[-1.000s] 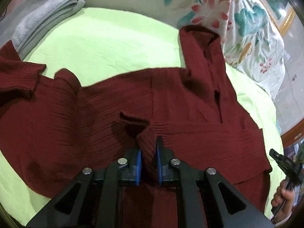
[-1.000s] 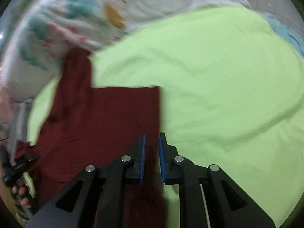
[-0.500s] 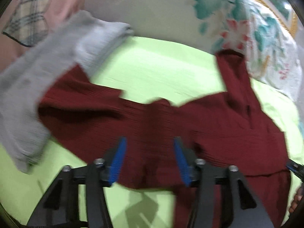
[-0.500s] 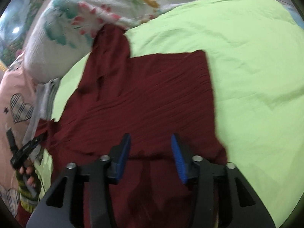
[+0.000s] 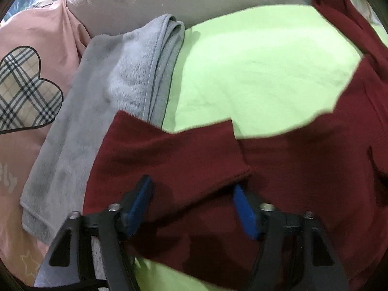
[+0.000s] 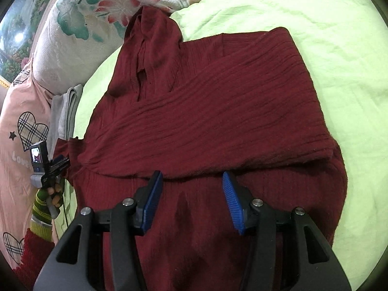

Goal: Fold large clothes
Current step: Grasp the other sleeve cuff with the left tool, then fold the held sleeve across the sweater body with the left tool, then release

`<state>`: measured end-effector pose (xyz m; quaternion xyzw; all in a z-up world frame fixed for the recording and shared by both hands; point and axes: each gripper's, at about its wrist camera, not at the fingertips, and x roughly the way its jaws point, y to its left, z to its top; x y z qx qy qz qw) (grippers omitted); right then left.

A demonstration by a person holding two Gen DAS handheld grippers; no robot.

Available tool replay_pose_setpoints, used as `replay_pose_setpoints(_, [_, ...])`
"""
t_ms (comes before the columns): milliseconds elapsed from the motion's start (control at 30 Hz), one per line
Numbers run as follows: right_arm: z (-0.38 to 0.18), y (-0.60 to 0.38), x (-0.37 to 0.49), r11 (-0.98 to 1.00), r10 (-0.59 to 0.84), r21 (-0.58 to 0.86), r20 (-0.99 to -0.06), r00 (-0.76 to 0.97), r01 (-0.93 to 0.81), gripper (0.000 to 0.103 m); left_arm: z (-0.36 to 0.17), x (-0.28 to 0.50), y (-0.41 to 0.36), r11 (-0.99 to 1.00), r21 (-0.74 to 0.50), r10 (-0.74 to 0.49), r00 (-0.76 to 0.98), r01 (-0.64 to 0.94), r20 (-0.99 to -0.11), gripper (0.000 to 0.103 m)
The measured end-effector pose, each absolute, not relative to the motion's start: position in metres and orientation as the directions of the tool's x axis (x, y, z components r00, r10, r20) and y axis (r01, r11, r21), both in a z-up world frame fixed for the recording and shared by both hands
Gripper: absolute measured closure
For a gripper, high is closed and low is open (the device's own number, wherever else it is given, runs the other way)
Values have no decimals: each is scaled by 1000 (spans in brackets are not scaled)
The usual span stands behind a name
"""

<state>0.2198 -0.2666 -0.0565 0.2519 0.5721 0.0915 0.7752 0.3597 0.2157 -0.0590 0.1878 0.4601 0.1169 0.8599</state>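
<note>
A dark red ribbed sweater (image 6: 218, 111) lies spread on the light green sheet (image 6: 315, 12), one part folded over its body. My right gripper (image 6: 191, 194) is open and empty, just above the folded edge near the hem. In the left wrist view the sweater's sleeve (image 5: 174, 160) lies across the front, its cuff resting on a folded grey towel (image 5: 101, 111). My left gripper (image 5: 191, 201) is open over that sleeve and holds nothing. The left gripper also shows in the right wrist view (image 6: 55, 166), at the sleeve's end.
A floral pillow (image 6: 80, 24) lies behind the sweater's collar. A pink cover with plaid hearts (image 5: 31, 48) lies to the left beside the grey towel. The green sheet stretches to the right (image 6: 351, 97).
Both grippers have opened and let go of the sweater. The left one has swung left to the sleeve and grey towel. The right one has pulled back over the folded body.
</note>
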Motion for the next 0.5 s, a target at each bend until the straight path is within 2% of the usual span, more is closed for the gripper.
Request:
replay_pose_setpoints(33, [-56,-266,221,858,428,493,-842,328,145,51,-58,365,221,916,399,353,543,-37,-762,101])
replay_pose_setpoints(67, [-56,-265,222,859,430,493,-842,326,142,51,-56,369,226,929,368,335,534,-48,-776,98])
replay_pose_setpoints(133, [-55,-264,223,855,439,501,-837,326,136,51,-46,368,233,958,277,271,558,-75,-785,99])
replay_pose_setpoints(300, [-48,-263,221,851,450,512,-826,341,119,51,-6,333,230,994,59,106,657,-94,-746,100])
replay_pose_setpoints(500, [-41,-274,215,837,457,532,-809,370,128,51,46,294,178,988,-151,-115,740,19,-662,100])
